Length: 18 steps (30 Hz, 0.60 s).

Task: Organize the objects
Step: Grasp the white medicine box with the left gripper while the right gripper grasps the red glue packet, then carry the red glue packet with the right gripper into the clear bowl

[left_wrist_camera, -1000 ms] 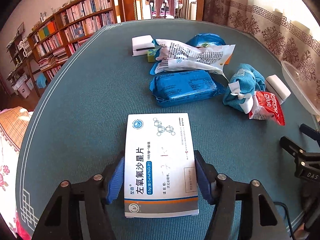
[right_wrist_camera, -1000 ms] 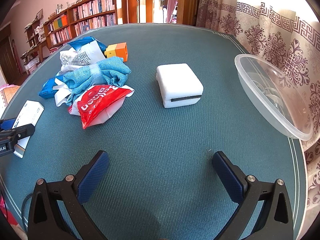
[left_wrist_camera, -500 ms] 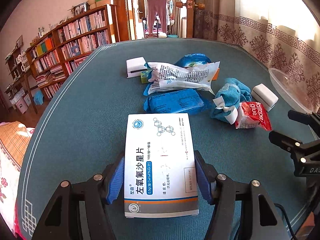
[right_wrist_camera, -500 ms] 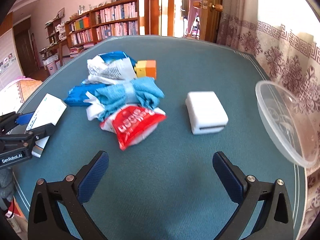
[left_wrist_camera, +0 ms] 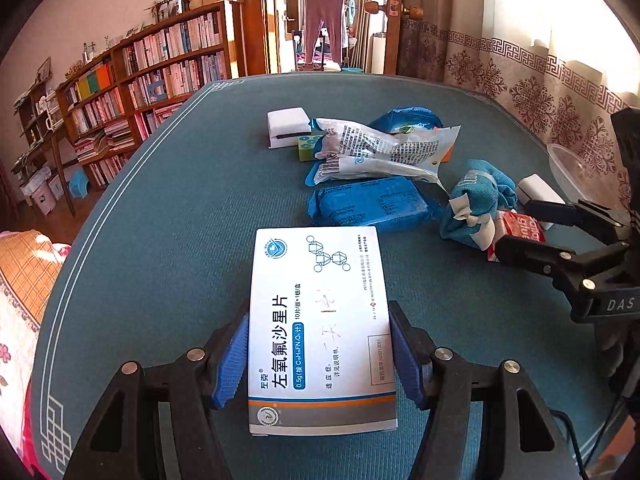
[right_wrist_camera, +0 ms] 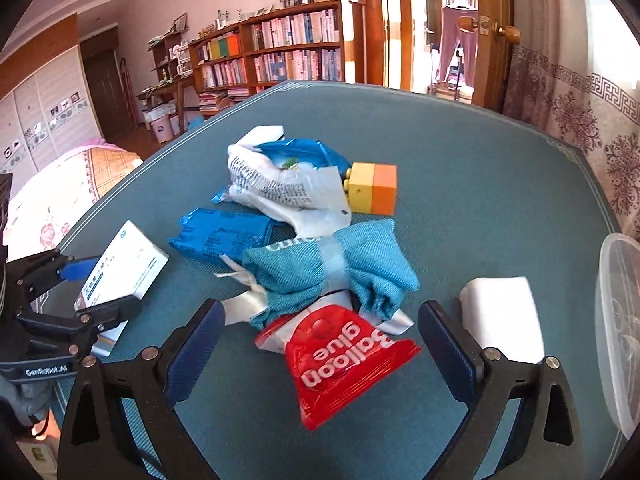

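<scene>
Medicine box (left_wrist_camera: 320,332) clamped in left gripper (left_wrist_camera: 320,354) over teal tablecloth (left_wrist_camera: 168,216), bookshelves (left_wrist_camera: 152,80) behind; balloon glue packet (right_wrist_camera: 340,364) between closing right gripper (right_wrist_camera: 320,344) pads, untouched.

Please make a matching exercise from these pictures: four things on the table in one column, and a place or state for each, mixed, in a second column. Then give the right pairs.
Things:
1. medicine box
2. red packet
3. yellow and orange block
4. clear bowl

Places or states:
A. at the table's right edge
B. gripped between the left gripper's jaws
C. behind the printed white bag
D. lying between the closing jaws of the right gripper, not yet pressed

Pairs: 1-B, 2-D, 3-C, 4-A
</scene>
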{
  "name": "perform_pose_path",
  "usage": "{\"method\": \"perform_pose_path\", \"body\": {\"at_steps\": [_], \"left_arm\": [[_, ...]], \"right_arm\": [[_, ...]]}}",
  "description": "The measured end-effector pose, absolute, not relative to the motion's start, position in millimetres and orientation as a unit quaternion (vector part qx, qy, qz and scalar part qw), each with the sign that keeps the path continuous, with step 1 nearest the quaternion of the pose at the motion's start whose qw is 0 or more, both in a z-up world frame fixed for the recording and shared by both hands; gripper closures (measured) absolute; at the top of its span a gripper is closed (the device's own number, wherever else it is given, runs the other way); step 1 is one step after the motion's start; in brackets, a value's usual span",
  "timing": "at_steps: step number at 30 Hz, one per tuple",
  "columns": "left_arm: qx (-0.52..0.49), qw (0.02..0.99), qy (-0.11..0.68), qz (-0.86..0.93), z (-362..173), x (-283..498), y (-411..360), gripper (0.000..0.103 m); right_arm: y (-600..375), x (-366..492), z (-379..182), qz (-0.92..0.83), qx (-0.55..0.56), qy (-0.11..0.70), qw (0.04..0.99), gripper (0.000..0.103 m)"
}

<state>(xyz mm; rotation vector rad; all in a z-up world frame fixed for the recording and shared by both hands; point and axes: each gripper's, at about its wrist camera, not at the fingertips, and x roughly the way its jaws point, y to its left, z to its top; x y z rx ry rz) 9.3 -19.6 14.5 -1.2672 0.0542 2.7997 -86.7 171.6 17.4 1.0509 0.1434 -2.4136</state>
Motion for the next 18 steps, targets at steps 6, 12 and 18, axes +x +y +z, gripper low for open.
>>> {"method": "perform_pose_path", "body": {"at_steps": [6,12,18], "left_arm": [[-0.418,0.031,0.016,0.908,10.0,6.5,-23.1,0.037],[-0.415,0.036,0.020,0.909,13.3,8.0,-19.7,0.037],[-0.410,0.037,0.020,0.911,17.3,8.7,-17.9,0.037]], "right_arm": [[170.5,-58.8,1.2,-0.863,0.412,0.053,0.287,0.025],[180.3,-70.8,2.0,-0.887,0.403,0.035,0.221,0.038],[171.4,-75.0,2.5,-0.887,0.404,0.045,0.218,0.050]]}}
